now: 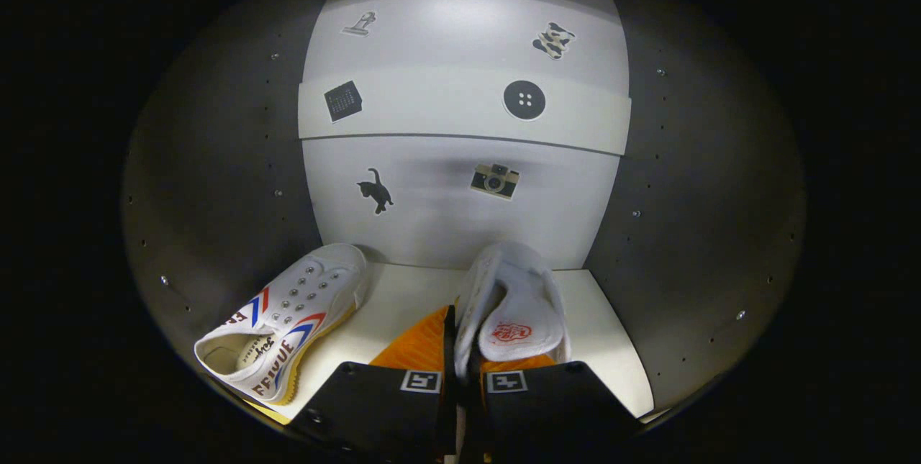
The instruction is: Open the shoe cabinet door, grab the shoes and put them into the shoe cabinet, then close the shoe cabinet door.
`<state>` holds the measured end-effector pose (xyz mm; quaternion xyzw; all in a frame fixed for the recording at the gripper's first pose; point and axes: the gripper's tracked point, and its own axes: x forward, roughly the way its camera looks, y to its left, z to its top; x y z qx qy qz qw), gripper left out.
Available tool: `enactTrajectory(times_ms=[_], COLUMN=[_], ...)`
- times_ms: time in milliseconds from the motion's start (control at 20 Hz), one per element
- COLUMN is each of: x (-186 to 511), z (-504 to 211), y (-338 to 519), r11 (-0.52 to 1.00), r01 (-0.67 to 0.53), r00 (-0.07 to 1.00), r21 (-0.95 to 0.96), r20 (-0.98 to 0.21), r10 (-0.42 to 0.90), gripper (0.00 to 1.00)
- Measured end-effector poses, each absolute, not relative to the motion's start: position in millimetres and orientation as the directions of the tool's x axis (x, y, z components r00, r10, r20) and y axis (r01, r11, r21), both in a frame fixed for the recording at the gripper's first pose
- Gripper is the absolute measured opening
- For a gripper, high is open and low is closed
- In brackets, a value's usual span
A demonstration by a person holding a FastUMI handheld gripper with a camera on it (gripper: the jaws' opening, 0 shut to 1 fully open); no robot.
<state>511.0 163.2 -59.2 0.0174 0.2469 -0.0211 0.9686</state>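
Note:
I look into the open shoe cabinet (683, 183), with its white back panel ahead and grey side walls. My gripper (460, 349) is shut on the side wall of a white canvas shoe (514, 306), pinched between the orange fingers (417, 349). That shoe reaches forward over the cabinet's white shelf (604, 334), with its red-stamped insole facing me. A second white shoe (288, 320) with red and blue stripes and a yellow sole lies on the shelf to the left of the fingers, toe toward the back.
The white back panel (460, 183) carries several stickers and a raised white band (460, 108) across it. Grey side walls close in on both sides. Bare shelf lies between the two shoes and to the right of the held one.

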Motion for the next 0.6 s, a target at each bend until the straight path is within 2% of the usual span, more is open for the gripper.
enactTrajectory(times_ms=[100, 200, 300, 500, 600], x=[505.8, 502.9, 494.3, 472.2, 460.7], z=[-62.4, -56.4, -49.1, -36.4, -21.0], y=[167.1, 170.4, 175.0, 185.8, 183.1], r11=[0.999, 1.0, 1.0, 0.999, 1.0], r01=[0.033, 0.017, -0.005, -0.026, -0.004], r00=[0.87, 0.878, 0.883, 0.898, 0.92], r21=[0.033, 0.024, 0.024, 0.022, -0.005], r20=[-0.493, -0.478, -0.469, -0.438, -0.393], r10=[-0.013, -0.003, 0.016, 0.033, 0.002], gripper=[0.25, 0.31, 0.33, 0.78, 0.88])
